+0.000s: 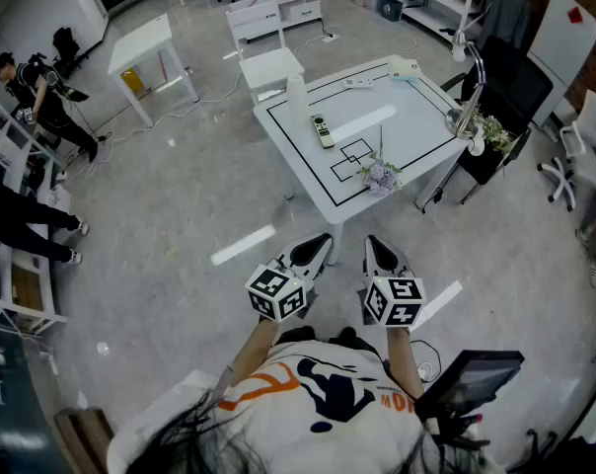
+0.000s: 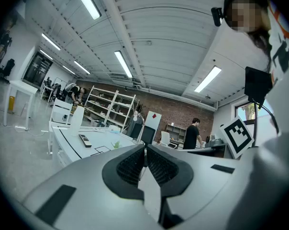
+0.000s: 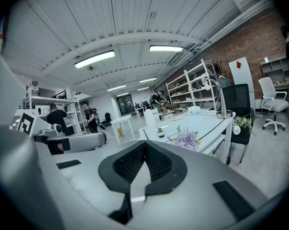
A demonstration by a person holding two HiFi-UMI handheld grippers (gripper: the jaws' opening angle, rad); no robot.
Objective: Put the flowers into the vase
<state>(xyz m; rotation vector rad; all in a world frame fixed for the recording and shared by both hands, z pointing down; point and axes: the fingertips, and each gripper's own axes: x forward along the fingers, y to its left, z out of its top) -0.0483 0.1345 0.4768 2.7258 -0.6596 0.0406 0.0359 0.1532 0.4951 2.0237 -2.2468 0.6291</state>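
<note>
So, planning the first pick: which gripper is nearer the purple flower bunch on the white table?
Right. The right gripper lines up with the purple flower bunch; the left gripper is offset to its left, farther.

White table ahead of me.
On it I see purple flowers, a remote, a white vase, a pale box.

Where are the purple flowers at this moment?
In the head view, the purple flowers lie on the white table, at its near edge beside the drawn squares, right of the remote.
</note>
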